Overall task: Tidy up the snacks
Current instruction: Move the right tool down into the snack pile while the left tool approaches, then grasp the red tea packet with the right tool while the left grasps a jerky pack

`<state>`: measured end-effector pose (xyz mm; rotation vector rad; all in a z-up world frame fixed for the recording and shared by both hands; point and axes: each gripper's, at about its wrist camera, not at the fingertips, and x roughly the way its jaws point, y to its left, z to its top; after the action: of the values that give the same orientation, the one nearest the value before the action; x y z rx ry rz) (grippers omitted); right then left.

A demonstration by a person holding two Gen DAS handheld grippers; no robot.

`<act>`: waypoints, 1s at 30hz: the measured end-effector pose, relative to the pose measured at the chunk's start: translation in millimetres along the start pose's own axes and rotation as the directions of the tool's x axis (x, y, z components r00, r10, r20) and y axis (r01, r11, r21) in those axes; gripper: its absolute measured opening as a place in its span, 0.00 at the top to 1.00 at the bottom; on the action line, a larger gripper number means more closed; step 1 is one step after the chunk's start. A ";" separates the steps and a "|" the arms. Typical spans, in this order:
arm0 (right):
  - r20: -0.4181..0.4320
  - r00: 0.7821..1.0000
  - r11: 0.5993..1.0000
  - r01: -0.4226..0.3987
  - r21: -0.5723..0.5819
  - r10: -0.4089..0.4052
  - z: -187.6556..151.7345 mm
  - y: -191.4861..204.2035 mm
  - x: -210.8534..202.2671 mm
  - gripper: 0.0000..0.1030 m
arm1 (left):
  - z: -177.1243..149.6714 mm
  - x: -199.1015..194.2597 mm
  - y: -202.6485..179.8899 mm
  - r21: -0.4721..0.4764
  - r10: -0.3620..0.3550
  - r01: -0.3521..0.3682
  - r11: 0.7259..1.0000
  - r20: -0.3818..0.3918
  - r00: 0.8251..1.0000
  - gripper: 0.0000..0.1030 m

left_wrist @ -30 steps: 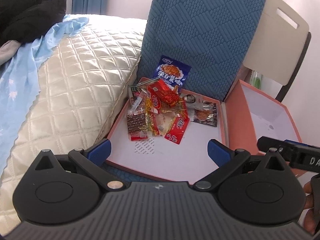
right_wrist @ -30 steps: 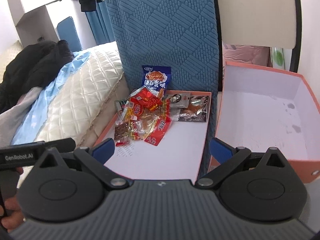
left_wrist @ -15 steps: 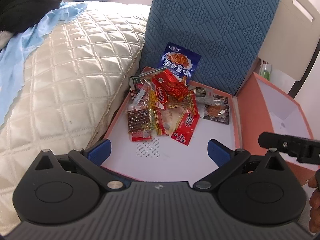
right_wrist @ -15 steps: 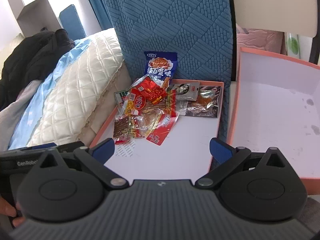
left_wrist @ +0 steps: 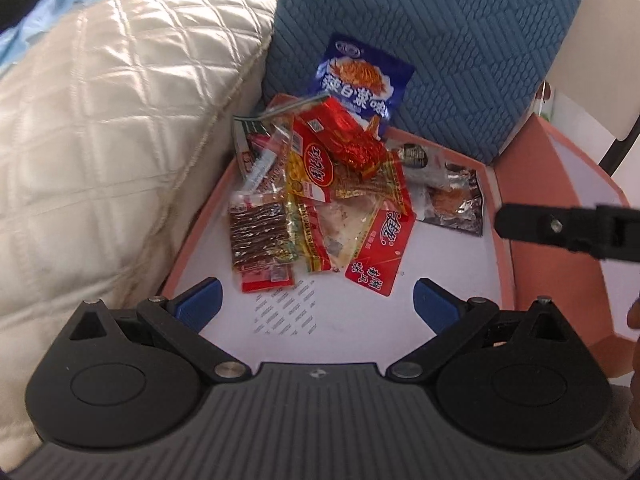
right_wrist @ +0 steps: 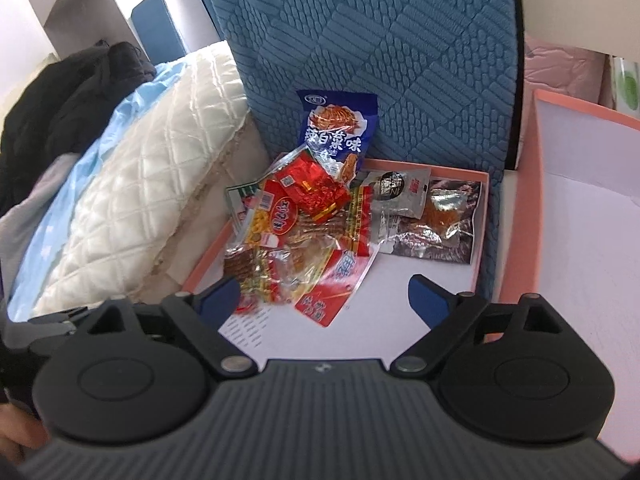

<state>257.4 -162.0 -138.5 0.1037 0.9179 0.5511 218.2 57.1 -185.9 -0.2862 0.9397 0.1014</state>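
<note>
Both grippers had been brought lower and nearer to the snack packets (left_wrist: 320,196), which were heaped at the far end of the shallow pink-rimmed tray (left_wrist: 494,216), a blue packet (right_wrist: 340,132) propped against the blue cushion (right_wrist: 380,40). Nothing was held between the spread jaws of the left gripper (left_wrist: 316,304), while the empty jaws of the right gripper (right_wrist: 324,300) were closing, beside the deeper pink box (right_wrist: 560,200).

The near, lower half of the shallow pink-rimmed white tray (left_wrist: 340,320) is bare, open to approach from the frame bottom. Its upper half is blocked by a heap of crinkly red, yellow and blue snack packets (left_wrist: 320,200). A quilted cream pillow (left_wrist: 100,140) crowds the tray's left edge; an upright textured blue cushion (left_wrist: 440,40) walls the top. At right, the deeper pink box (right_wrist: 580,260) stands empty inside.
</note>
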 end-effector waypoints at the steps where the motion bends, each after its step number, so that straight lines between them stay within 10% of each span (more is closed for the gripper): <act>1: -0.005 1.000 1.000 -0.002 0.000 0.002 2.5 -1.5 5.4 0.16 | 2.1 7.3 0.5 0.000 -0.007 0.007 1.000 -0.005 1.000 0.01; 30: -0.082 0.995 0.963 -0.070 -0.259 0.050 75.8 0.1 174.0 0.25 | 16.8 92.1 9.3 -0.007 0.168 -0.168 0.986 -0.026 0.985 0.09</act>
<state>399.8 -65.0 -218.2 -0.1291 0.9093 0.7325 283.5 67.3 -252.8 -0.2170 0.9876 0.2578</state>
